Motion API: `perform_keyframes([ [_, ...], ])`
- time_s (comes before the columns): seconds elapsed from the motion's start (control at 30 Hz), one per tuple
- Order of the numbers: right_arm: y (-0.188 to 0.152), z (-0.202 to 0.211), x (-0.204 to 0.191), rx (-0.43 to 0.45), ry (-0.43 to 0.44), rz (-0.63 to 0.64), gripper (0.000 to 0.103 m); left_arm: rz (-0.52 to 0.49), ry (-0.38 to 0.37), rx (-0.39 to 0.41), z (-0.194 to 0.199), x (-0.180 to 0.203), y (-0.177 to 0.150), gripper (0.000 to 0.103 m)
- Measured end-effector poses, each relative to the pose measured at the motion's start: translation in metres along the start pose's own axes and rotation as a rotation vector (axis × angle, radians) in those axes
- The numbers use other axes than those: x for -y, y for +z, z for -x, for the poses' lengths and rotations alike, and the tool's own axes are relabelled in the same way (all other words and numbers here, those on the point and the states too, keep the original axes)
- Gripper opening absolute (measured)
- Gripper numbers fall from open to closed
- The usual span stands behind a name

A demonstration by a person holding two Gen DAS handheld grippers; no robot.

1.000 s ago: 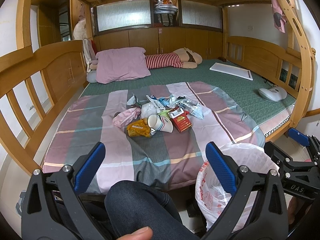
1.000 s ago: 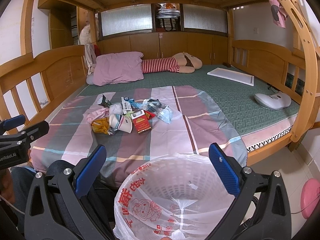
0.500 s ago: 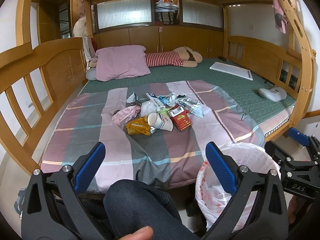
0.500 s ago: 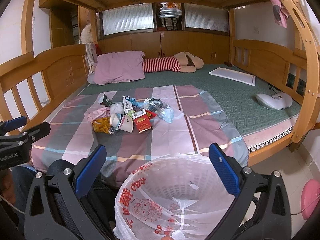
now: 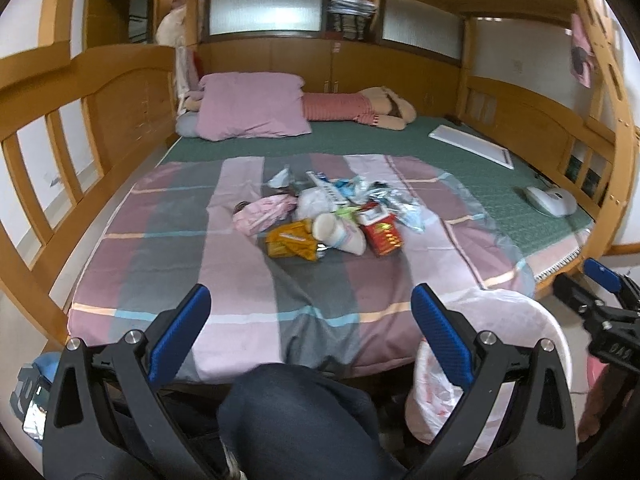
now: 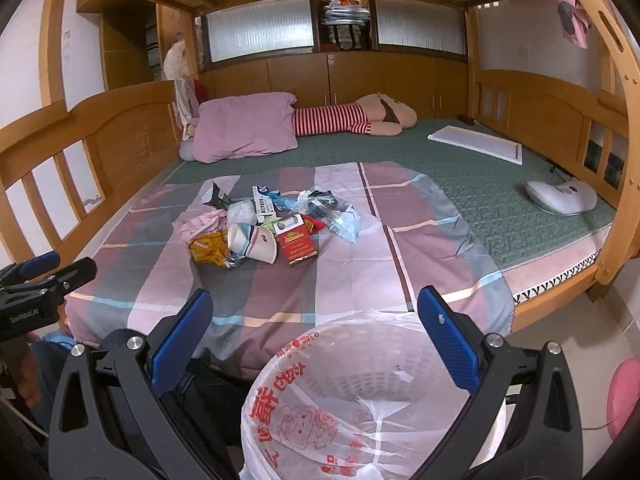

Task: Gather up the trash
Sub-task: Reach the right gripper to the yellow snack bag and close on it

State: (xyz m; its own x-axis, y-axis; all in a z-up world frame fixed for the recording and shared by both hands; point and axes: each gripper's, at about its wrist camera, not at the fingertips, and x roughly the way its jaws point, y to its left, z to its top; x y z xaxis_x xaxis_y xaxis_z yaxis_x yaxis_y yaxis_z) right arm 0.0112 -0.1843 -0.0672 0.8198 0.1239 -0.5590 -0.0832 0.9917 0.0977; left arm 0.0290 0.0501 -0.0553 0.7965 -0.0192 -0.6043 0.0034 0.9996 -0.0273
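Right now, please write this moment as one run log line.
left gripper: open, empty | right gripper: open, empty | trash pile: on bed, untouched | bin: lined, nothing visible inside

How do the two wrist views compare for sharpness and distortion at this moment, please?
Left wrist view: motion-smeared, stripes on the plush toy washed out, trash pile soft. Right wrist view: crisp, print on the bin liner legible. Both: fisheye bends the bed rails, dark corners.

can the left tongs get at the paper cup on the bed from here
Probably yes. The left tongs are open and empty, and only bare striped blanket lies between them and the paper cup, which sits on the pile's near edge.
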Motion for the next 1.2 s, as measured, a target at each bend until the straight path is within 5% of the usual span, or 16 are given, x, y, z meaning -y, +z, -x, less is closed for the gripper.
perform_keyframes([
  [0.1, 0.006, -0.013, -0.004, 0.013, -0.017, 0.002, 0.100, 0.017, 0.035, -0.011, -0.019, -0.024, 0.008, 0.096],
  [0.2, 0.017, -0.034, -0.012, 0.025, -0.007, -0.004, 0.100, 0.075, 0.099, -0.029, -0.051, -0.067, 0.026, 0.071],
  [0.3, 0.029, -0.059, -0.024, -0.014, 0.003, 0.014, 0.095, 0.141, 0.103, -0.068, -0.088, -0.105, 0.041, 0.064],
  [0.47, 0.043, -0.118, -0.057, -0.090, 0.009, 0.060, 0.081, 0.139, 0.078, -0.138, -0.170, -0.141, 0.059, 0.072],
  [0.53, 0.048, -0.147, -0.073, -0.118, 0.032, 0.067, 0.080, 0.152, 0.048, -0.158, -0.197, -0.149, 0.060, 0.082],
  [0.67, 0.051, -0.202, -0.109, -0.191, 0.084, 0.114, 0.080, 0.204, 0.055, -0.268, -0.233, -0.169, 0.052, 0.083],
  [0.93, 0.045, -0.278, -0.194, -0.289, 0.187, 0.315, 0.080, 0.331, 0.088, -0.284, -0.220, -0.214, 0.045, 0.092],
  [1.2, 0.028, -0.315, -0.232, -0.323, 0.097, 0.489, 0.080, 0.414, 0.128, -0.301, -0.225, -0.233, 0.042, 0.092],
])
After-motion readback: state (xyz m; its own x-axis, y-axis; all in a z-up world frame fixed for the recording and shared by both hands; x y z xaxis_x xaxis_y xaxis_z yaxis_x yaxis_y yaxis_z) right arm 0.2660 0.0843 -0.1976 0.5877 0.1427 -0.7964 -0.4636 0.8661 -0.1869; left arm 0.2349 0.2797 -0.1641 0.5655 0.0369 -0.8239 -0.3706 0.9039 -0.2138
